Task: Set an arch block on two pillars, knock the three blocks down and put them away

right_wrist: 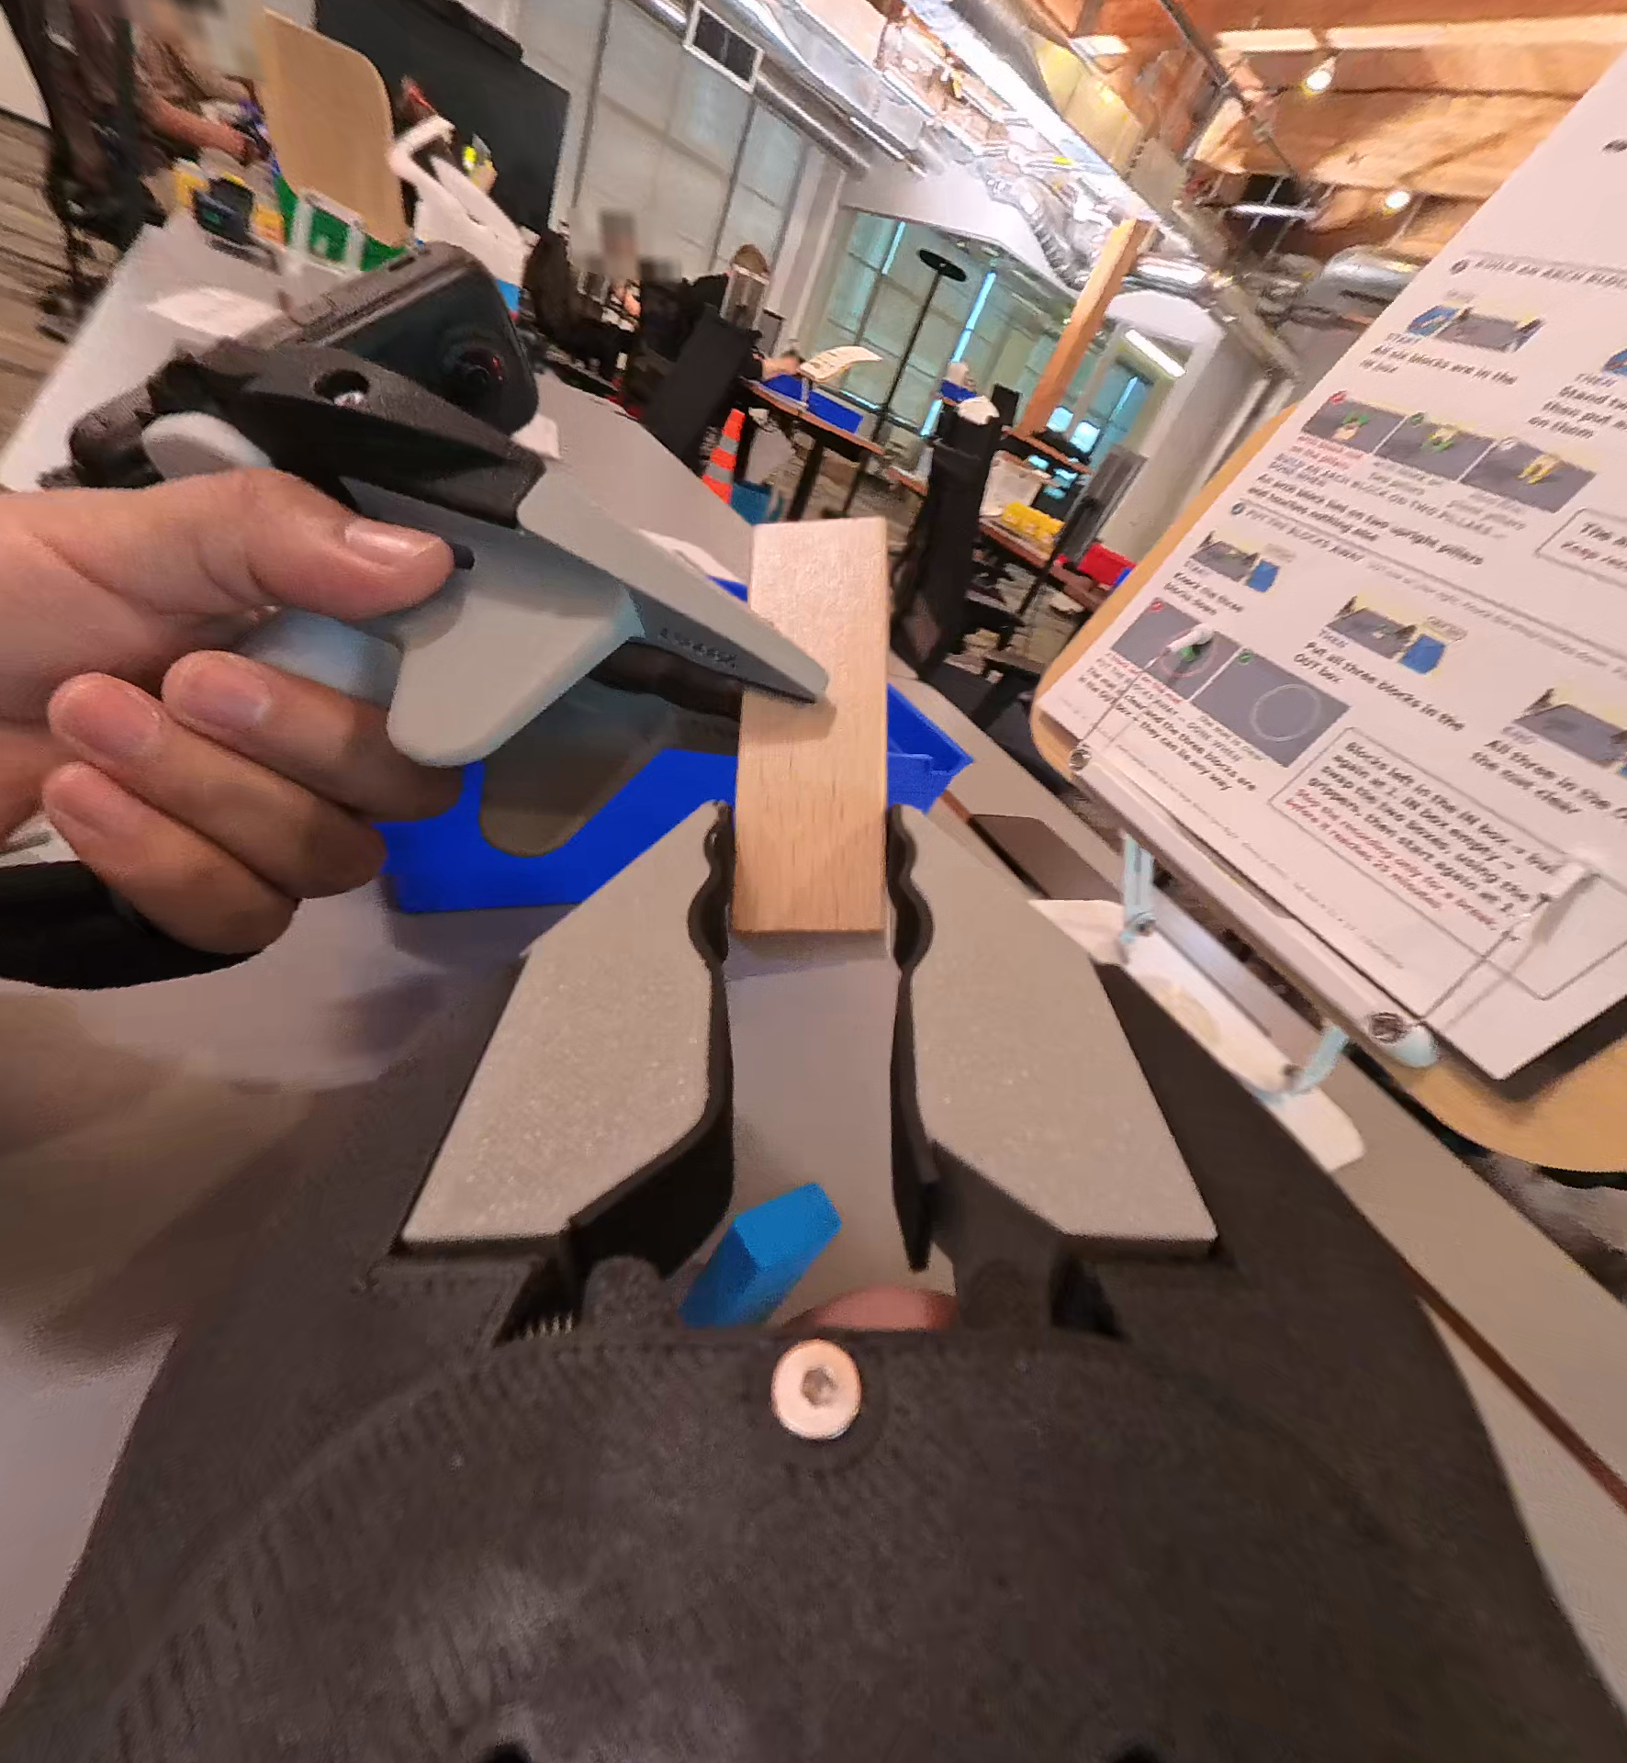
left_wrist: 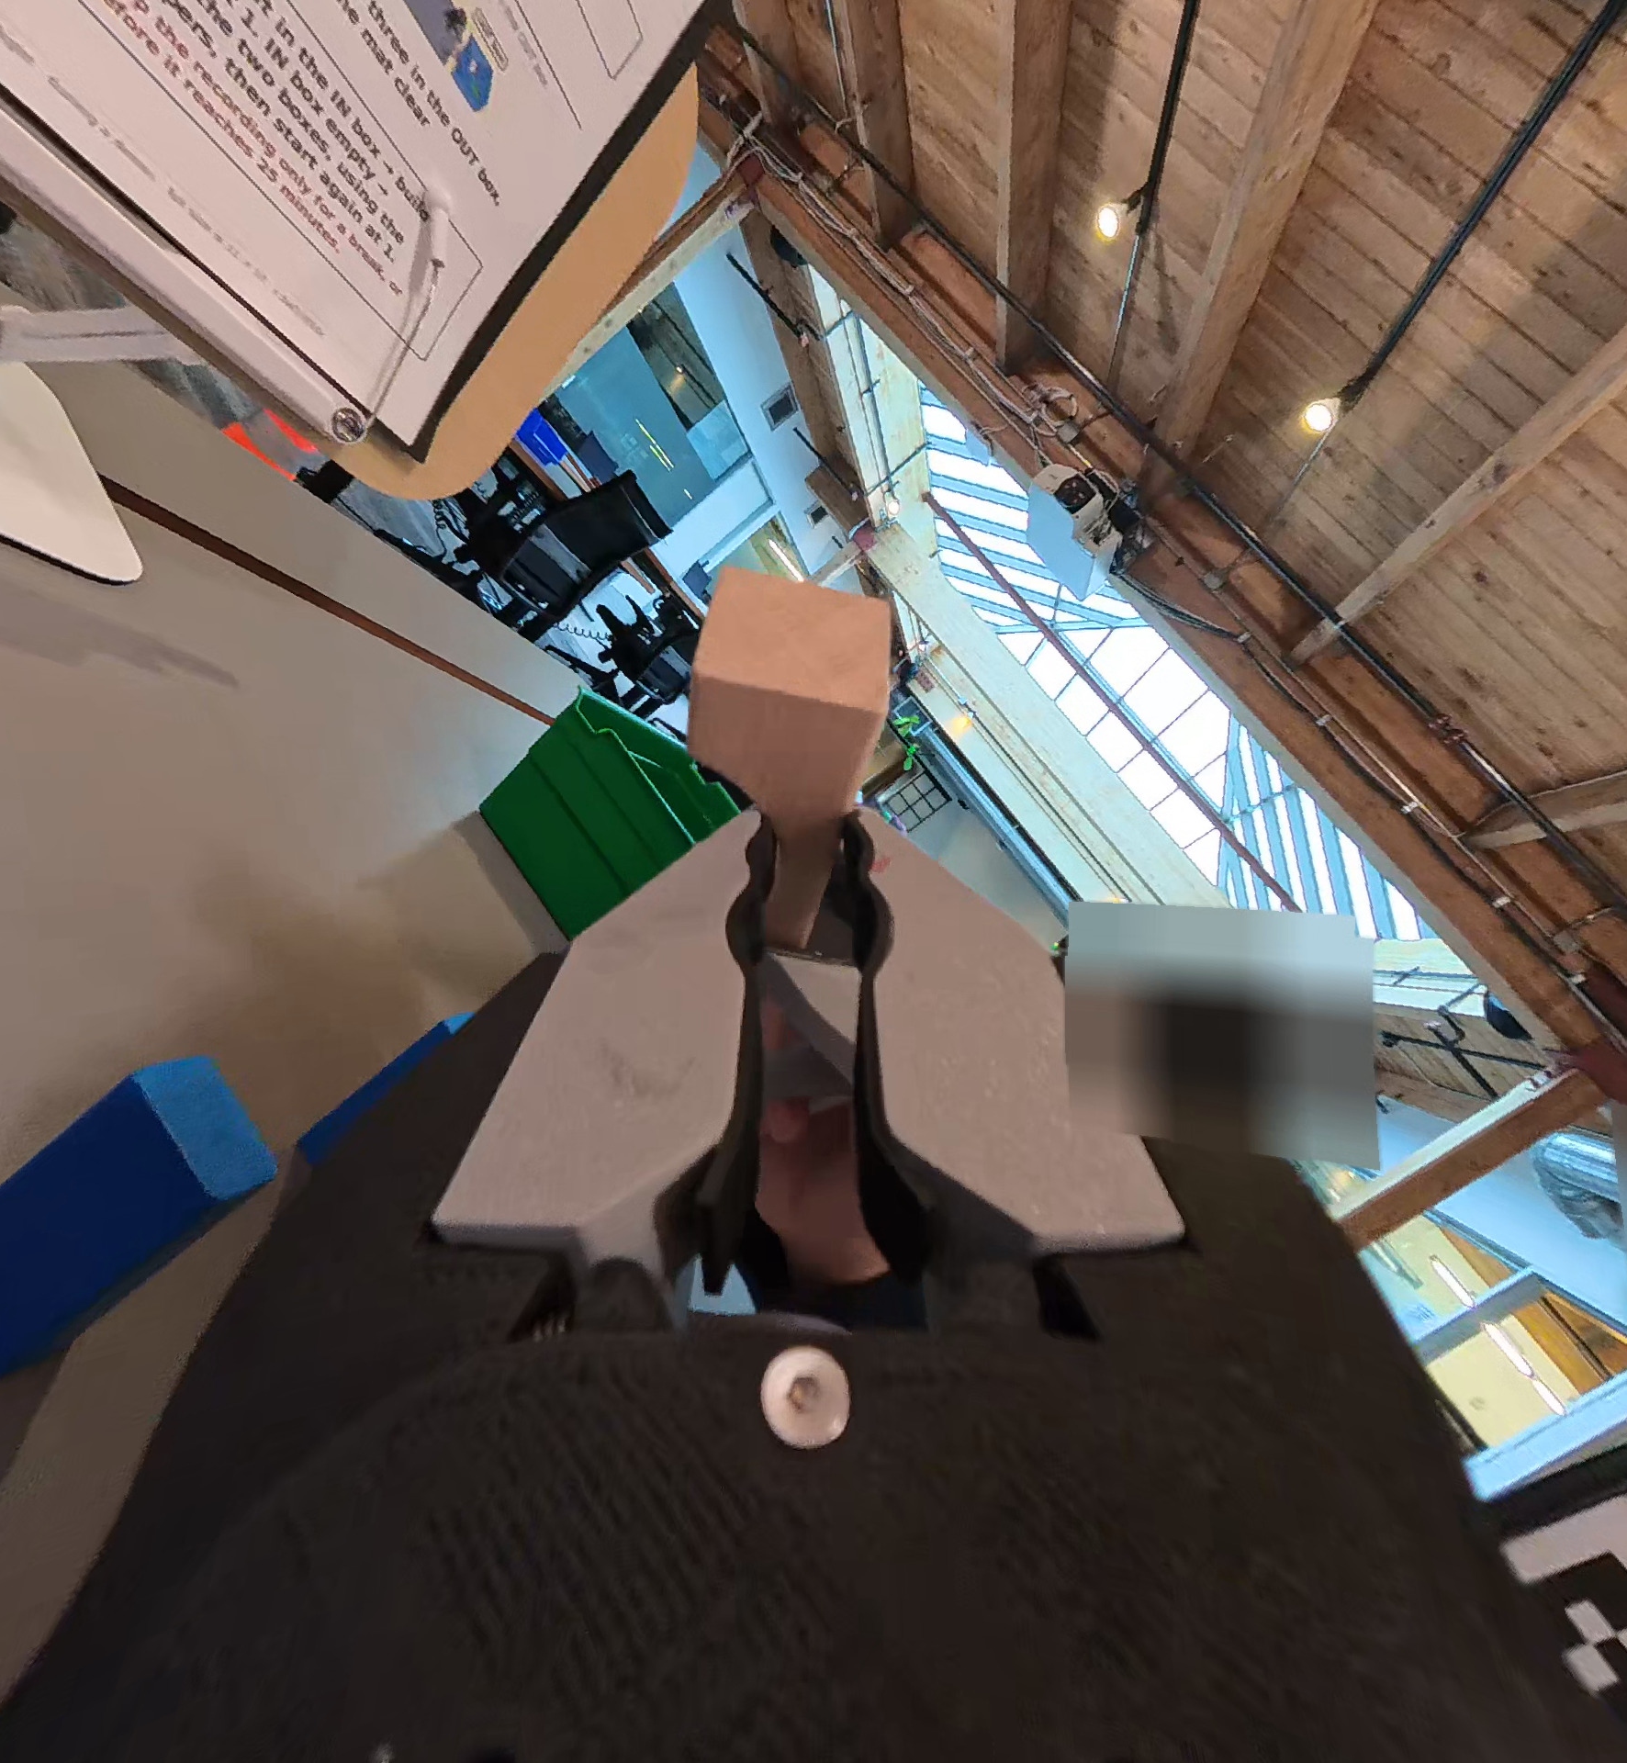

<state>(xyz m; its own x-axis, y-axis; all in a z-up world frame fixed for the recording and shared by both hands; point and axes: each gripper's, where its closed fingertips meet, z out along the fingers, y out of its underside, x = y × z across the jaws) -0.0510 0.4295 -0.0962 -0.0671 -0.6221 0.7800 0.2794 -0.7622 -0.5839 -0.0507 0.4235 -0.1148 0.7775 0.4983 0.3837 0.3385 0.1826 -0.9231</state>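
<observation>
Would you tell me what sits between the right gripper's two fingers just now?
In the right wrist view, the wooden block stands upright between the right gripper's open fingers, pinched higher up by the left gripper. A blue block lies below, nearer the camera.

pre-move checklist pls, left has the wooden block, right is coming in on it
1. Left gripper shut on the wooden block: ok.
2. Right gripper open: ok, its fingers stand on either side of the block's lower end, with gaps.
3. Block lifted clear of the table: ok, held upright in the air.
4. Room to close the right gripper below the left one's fingers: ok.
5. Blue block lying on the table, clear of both grippers: ok.
6. Blue bin and green bin free to receive blocks: cannot tell, insides hidden.
</observation>
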